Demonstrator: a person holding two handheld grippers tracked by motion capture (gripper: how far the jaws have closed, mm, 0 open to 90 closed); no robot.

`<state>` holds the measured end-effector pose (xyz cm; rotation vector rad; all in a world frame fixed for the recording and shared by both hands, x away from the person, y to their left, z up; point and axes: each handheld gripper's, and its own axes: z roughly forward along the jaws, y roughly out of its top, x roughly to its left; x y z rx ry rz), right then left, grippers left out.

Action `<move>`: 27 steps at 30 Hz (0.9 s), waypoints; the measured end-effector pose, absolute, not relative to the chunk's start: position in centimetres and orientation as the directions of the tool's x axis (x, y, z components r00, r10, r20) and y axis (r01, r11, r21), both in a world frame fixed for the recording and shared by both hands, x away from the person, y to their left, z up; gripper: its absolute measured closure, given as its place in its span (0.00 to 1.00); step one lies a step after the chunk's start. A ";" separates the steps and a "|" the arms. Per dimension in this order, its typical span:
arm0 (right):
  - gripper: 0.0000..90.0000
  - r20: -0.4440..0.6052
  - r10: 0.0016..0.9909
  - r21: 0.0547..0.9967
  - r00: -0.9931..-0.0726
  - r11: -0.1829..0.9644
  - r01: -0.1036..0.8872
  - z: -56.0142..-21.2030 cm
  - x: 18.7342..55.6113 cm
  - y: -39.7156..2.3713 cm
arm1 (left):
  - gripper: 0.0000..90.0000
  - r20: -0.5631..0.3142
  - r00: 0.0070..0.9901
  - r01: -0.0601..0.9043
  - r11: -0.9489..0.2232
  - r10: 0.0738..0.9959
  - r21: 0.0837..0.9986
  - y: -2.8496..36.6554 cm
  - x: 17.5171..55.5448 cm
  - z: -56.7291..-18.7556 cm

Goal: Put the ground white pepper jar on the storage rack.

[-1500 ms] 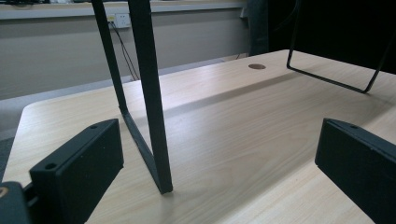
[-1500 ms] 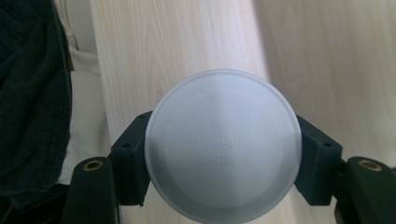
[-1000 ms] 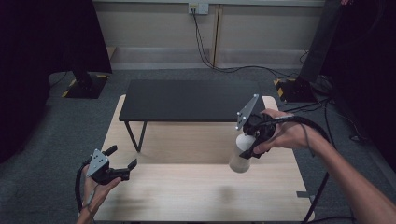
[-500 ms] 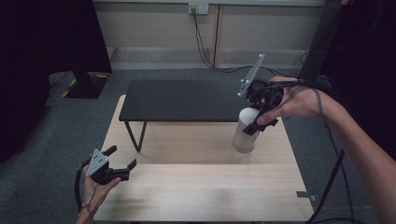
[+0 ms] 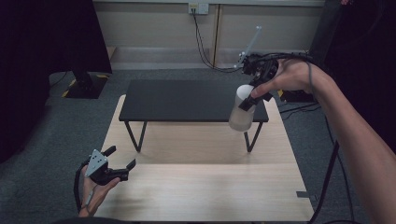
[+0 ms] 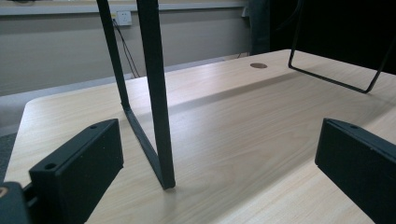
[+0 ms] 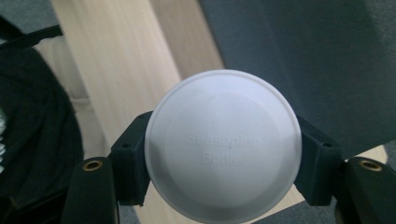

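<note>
Nearest me, the left gripper (image 5: 122,165) idles low over the wooden desk (image 5: 196,186), its fingers (image 6: 77,170) spread apart with nothing between them. Farther off, the right gripper (image 5: 247,103) has clamped its fingers on the white-capped seasoning bottle (image 5: 242,113) and has lifted it higher than a second ago, now level with the black shelf (image 5: 187,100) – probably bound for its top.

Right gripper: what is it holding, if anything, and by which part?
The right gripper is shut on a translucent plastic seasoning bottle with a white round lid, clamped just under the lid; the bottle hangs below.
</note>
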<state>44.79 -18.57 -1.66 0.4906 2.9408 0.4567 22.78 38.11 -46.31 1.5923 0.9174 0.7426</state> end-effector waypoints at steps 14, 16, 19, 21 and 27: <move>0.37 -0.126 0.490 0.349 -0.863 0.836 0.423 -2.8 51.2 -18.2 | 0.00 -0.010 0.501 0.181 -0.093 0.865 0.979 38.2 22.7 -46.4; 0.37 -0.131 0.524 0.365 -0.841 0.815 0.451 -3.3 52.8 -18.0 | 0.00 -0.007 0.501 0.179 -0.096 0.865 0.979 38.2 22.7 -46.4; 0.37 -0.144 0.538 0.371 -0.831 0.808 0.459 -3.8 53.8 -17.6 | 0.00 -0.012 0.498 0.179 -0.090 0.867 0.980 38.4 22.7 -46.5; 0.37 -0.144 0.552 0.383 -0.821 0.796 0.468 -4.2 54.2 -17.5 | 0.00 -0.011 0.497 0.180 -0.090 0.867 0.980 38.4 22.7 -46.5; 0.37 -0.130 0.582 0.384 -0.802 0.776 0.501 -5.5 56.2 -17.1 | 0.00 -0.012 0.494 0.180 -0.089 0.869 0.980 38.5 22.6 -46.5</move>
